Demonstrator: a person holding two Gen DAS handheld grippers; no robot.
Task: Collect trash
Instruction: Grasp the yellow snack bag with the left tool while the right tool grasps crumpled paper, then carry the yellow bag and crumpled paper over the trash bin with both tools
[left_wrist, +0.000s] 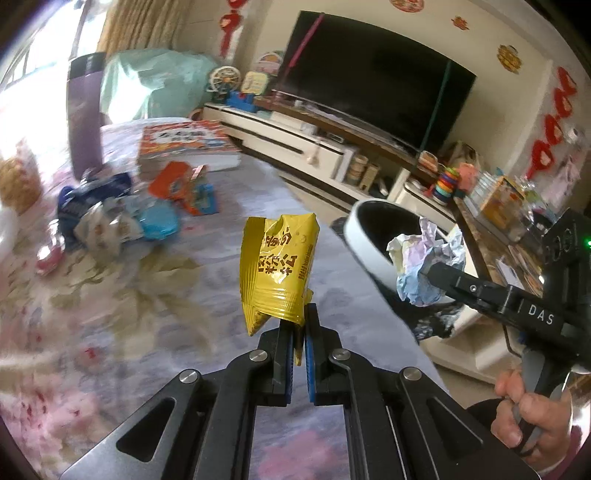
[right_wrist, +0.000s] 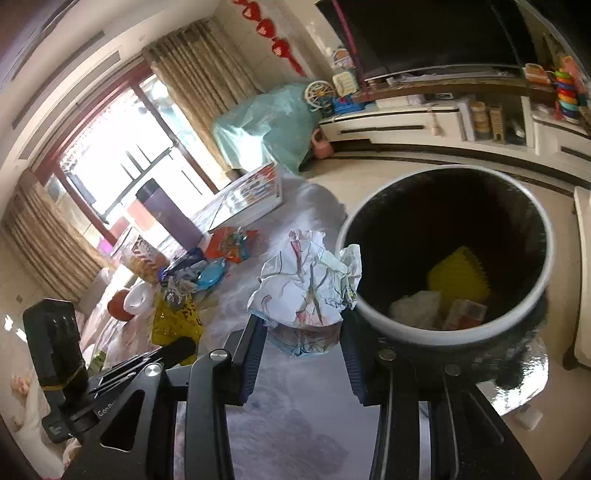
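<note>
My left gripper (left_wrist: 300, 325) is shut on a yellow snack wrapper (left_wrist: 279, 273) and holds it up above the table; the wrapper also shows in the right wrist view (right_wrist: 175, 319). My right gripper (right_wrist: 303, 325) is shut on a crumpled paper ball (right_wrist: 306, 280), held just left of the rim of the white trash bin (right_wrist: 546, 236); the ball (left_wrist: 424, 266) and the bin (left_wrist: 360, 236) also show in the left wrist view. The bin has a black liner and holds a yellow item (right_wrist: 460, 275) and other scraps.
More wrappers lie in a pile on the flowery tablecloth (left_wrist: 110, 218), with an orange packet (left_wrist: 173, 182), a boxed book (left_wrist: 184, 147) and a purple bottle (left_wrist: 85, 114). A TV cabinet (left_wrist: 295, 144) stands beyond the table.
</note>
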